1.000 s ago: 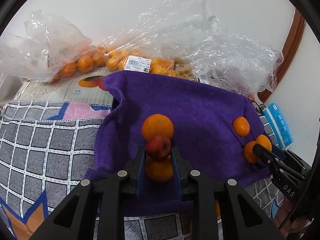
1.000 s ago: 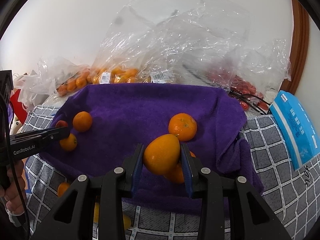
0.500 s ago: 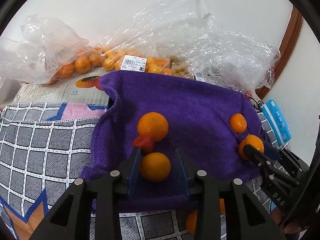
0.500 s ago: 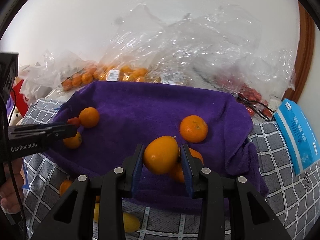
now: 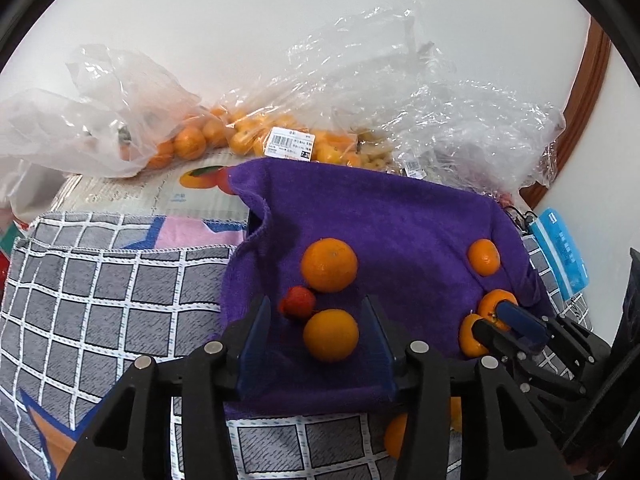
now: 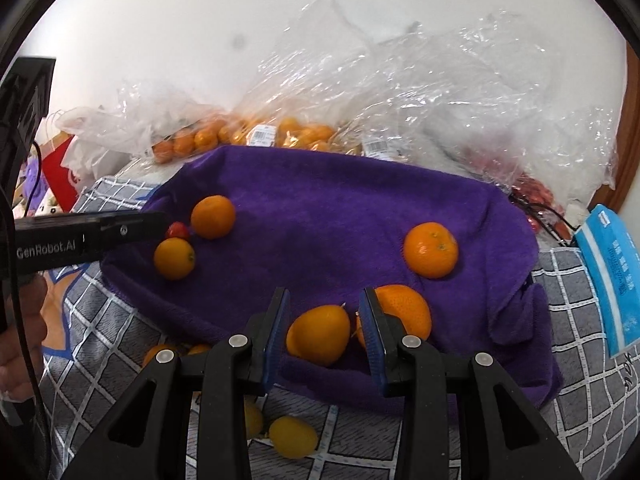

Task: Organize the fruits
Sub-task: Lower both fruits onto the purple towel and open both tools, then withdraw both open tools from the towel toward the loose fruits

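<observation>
Up close, left gripper [image 5: 316, 336] spread wide over the purple towel [image 5: 400, 224], jaws clear of the round orange [image 5: 331, 334] lying between them, touching neither pad. Small red fruit [image 5: 297, 303] just beside that orange, inside the left jaw's tip. Beyond both, larger orange [image 5: 329, 265] resting on the towel. Likewise open, right gripper [image 6: 324, 334] with an oval yellow-orange fruit [image 6: 319, 335] between its jaws, gaps on both sides; bigger orange [image 6: 404, 310] just behind the right jaw. Farther back, lone orange [image 6: 431, 249] on the towel, then clear plastic bags [image 6: 400, 92] of fruit against the wall.
</observation>
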Motion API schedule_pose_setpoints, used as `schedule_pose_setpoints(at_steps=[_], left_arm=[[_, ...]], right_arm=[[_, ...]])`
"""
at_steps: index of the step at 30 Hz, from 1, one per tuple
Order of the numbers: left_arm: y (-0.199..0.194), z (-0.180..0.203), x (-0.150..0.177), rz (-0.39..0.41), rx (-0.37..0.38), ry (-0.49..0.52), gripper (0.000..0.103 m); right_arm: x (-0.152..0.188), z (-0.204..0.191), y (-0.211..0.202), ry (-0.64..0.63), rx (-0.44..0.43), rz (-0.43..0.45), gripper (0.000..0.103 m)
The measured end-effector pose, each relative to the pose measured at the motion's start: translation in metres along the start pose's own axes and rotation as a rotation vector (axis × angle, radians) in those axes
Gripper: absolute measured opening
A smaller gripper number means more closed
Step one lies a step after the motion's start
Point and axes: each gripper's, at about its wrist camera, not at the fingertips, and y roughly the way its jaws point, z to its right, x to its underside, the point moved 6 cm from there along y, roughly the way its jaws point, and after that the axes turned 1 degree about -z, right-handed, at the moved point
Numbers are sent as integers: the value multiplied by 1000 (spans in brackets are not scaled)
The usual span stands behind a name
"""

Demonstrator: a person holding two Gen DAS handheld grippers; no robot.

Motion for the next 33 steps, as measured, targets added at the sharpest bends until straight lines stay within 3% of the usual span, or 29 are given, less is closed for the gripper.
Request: schedule_pose_setpoints(at_steps=[5, 10, 20, 33], left_arm=[[-11, 1, 4, 2, -15, 20, 50], [-20, 0, 13, -4, -26, 45, 51], [-39, -4, 30, -5, -4, 47, 52], [-57, -8, 62, -15, 12, 61, 52]], right_arm=[[2, -6, 3, -16, -16, -27, 38], [0, -11, -1, -24, 11, -33, 60], [5, -1, -34, 85, 59, -1, 61], [35, -19, -60, 108, 90, -25, 61]])
